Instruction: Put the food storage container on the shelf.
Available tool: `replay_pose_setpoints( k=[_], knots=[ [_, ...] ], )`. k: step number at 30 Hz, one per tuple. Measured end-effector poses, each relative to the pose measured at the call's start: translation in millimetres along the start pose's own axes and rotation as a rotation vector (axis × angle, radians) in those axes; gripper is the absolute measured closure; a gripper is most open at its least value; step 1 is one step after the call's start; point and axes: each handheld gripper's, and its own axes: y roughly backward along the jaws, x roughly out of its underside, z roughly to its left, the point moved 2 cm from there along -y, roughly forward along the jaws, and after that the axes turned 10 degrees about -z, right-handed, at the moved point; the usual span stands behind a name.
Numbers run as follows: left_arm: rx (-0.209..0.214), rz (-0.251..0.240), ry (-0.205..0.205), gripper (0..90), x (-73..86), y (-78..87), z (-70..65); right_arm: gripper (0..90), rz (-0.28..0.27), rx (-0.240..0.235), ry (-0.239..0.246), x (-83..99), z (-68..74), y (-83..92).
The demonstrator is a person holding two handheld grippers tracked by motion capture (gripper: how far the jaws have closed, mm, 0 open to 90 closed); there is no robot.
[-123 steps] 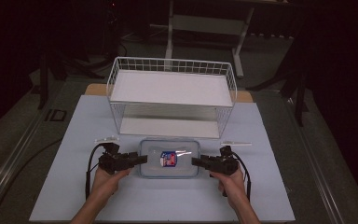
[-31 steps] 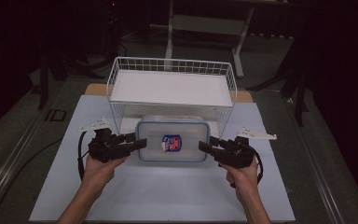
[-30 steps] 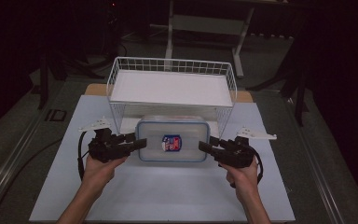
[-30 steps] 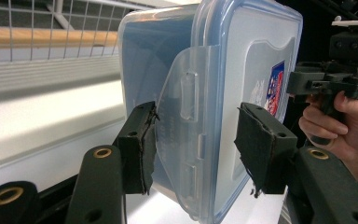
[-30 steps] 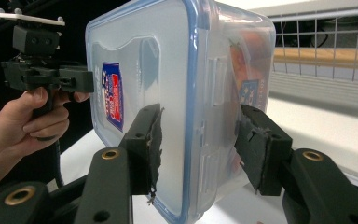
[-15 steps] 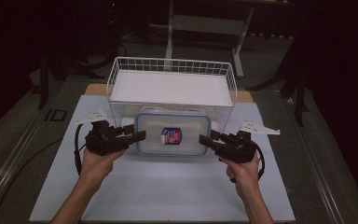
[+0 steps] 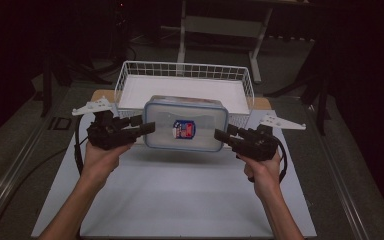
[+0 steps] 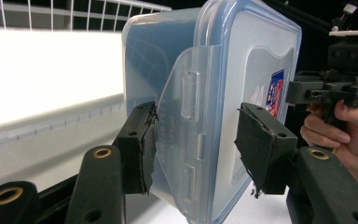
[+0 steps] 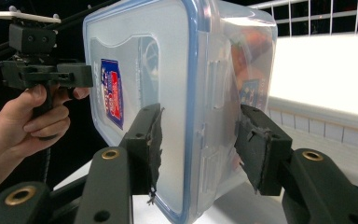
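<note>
Two hand-held grippers carry one clear plastic food container (image 7: 186, 123) in the air above a white table mat (image 7: 180, 195), just in front of a single two-tier white wire basket rack (image 7: 185, 85). The left gripper (image 7: 147, 127) clamps the container's left end and the right gripper (image 7: 220, 136) its right end; each is held by one of the person's two hands.

In the left gripper view, the two black padded jaws close over the container's (image 8: 214, 93) end, one pad pressed against its side latch flap, the other on the lid face. In the right gripper view, the jaws likewise pinch the opposite end of the container (image 9: 182, 84), one pad on the lid and one on the body.

The container is rectangular with rounded corners, translucent, and topped by a lid edged in a blue seal. One red, white and blue label (image 7: 184, 129) sits in the middle of the lid. Through the wall, in the right gripper view, some reddish contents (image 9: 247, 51) show, too blurred to identify. The container's base hangs clear of the mat, roughly level.
</note>
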Motion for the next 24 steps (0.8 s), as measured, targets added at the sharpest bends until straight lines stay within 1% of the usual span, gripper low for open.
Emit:
replay_pose_setpoints(
  k=[2,3,4,6,7,10,12,13,14,15,16,17,19,20,21,22,23,24],
  knots=[
    [0.001,-0.004,0.0,48.6,-2.7,-0.6,1.1,51.7,-0.006,0.001,0.007,-6.2,-0.4,-2.5],
    [0.003,-0.012,0.001,48.6,-7.6,-1.8,3.6,51.6,-0.007,0.002,0.012,-9.3,-0.7,-3.9],
    [0.003,-0.012,0.001,48.6,-7.6,-1.8,3.6,51.6,-0.007,0.002,0.012,-9.3,-0.7,-3.9],
    [0.005,-0.022,0.003,48.6,-13.7,-3.8,8.6,51.7,-0.008,0.004,0.024,-17.6,-1.8,-8.8],
    [0.005,-0.022,0.003,48.6,-13.7,-3.8,8.6,51.7,-0.009,0.005,0.026,-19.9,-2.7,-10.8],
    [0.006,-0.04,0.008,48.7,-18.1,-6.1,14.9,51.7,-0.006,0.001,0.025,-24.1,-4.9,-14.9],
    [0.008,-0.048,0.018,48.7,-19.6,-8.1,19.4,51.6,0.0,0.006,0.027,-28.7,-7.2,-19.7],
    [0.013,-0.054,0.028,48.7,-21.2,-10.6,25.0,51.6,0.002,0.011,0.034,-32.9,-9.2,-23.9],
    [0.013,-0.054,0.028,48.7,-21.2,-10.6,25.0,51.6,0.002,0.011,0.034,-32.9,-9.2,-23.9],
    [0.016,-0.058,0.041,48.7,-23.1,-13.9,29.8,51.6,0.003,0.016,0.033,-36.2,-11.2,-26.9],
    [0.017,-0.061,0.046,48.7,-24.1,-15.7,31.6,51.6,0.0,0.018,0.033,-37.8,-12.7,-28.3],
    [0.018,-0.063,0.052,48.7,-25.0,-17.5,33.4,51.7,-0.005,0.02,0.031,-39.2,-14.3,-29.5],
    [0.016,-0.066,0.064,48.7,-26.7,-21.2,36.3,51.7,-0.031,0.024,0.021,-41.1,-17.9,-31.4],
    [0.016,-0.066,0.064,48.7,-26.7,-21.2,36.3,51.7,-0.031,0.024,0.021,-41.1,-17.9,-31.4],
    [0.01,-0.065,0.068,48.7,-28.2,-24.9,39.2,51.9,-0.049,0.028,-0.002,-41.9,-23.2,-34.0],
    [0.01,-0.065,0.068,48.7,-28.2,-24.9,39.2,51.9,-0.049,0.028,-0.002,-41.9,-23.2,-34.0],
    [0.004,-0.065,0.077,48.7,-29.9,-28.1,43.0,51.9,-0.053,0.031,-0.02,-41.4,-27.8,-37.1],
    [0.003,-0.068,0.083,48.7,-30.8,-29.7,45.2,51.9,-0.052,0.031,-0.026,-41.1,-29.5,-38.3]
  ],
)
